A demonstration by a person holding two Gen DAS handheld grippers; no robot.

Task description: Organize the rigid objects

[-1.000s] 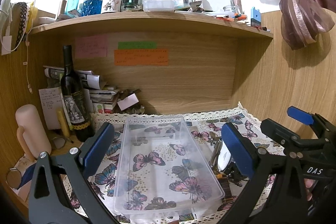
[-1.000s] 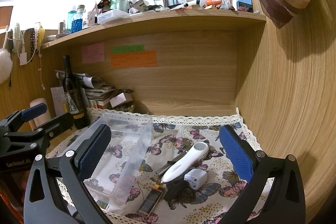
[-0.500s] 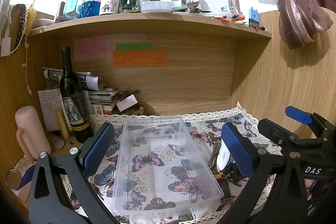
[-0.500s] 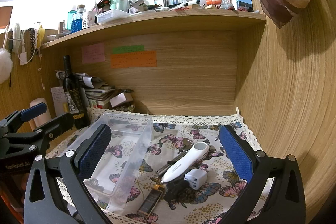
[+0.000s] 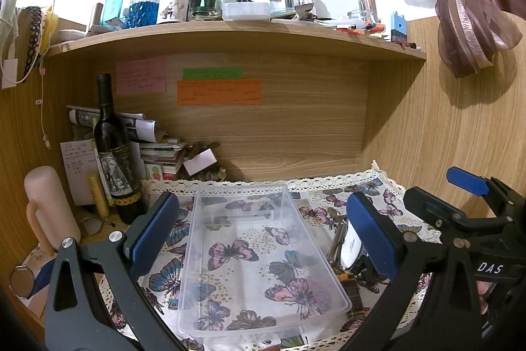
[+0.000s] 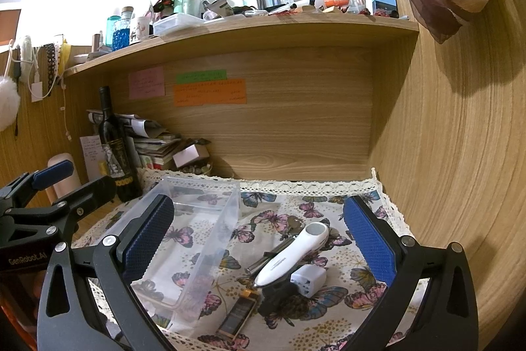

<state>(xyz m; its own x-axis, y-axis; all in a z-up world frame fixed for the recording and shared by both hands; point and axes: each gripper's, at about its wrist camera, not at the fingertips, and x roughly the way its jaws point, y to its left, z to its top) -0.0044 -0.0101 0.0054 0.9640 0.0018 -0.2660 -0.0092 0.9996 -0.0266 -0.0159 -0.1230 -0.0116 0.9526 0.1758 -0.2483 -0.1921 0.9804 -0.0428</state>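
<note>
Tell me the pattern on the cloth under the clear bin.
Colourful butterflies on a cream cloth with a lace edge, clearest in the right wrist view.

Right tool [image 6: 258,239], foreground, its blue-padded jaws spread wide with nothing between them. Centre left: clear plastic bin [image 6: 184,226] on the butterfly-print cloth [image 6: 328,311] covering the worktop. Lower centre, beside the bin: white handheld device [image 6: 292,255] lying diagonally, touching a white charger cube [image 6: 309,280]; a brown lighter [image 6: 238,313] near the bottom edge. Left edge: second tool [image 6: 49,186]. Upper left: dark wine bottle [image 6: 113,147], upright. Top: cluttered shelf [image 6: 250,25].
</note>
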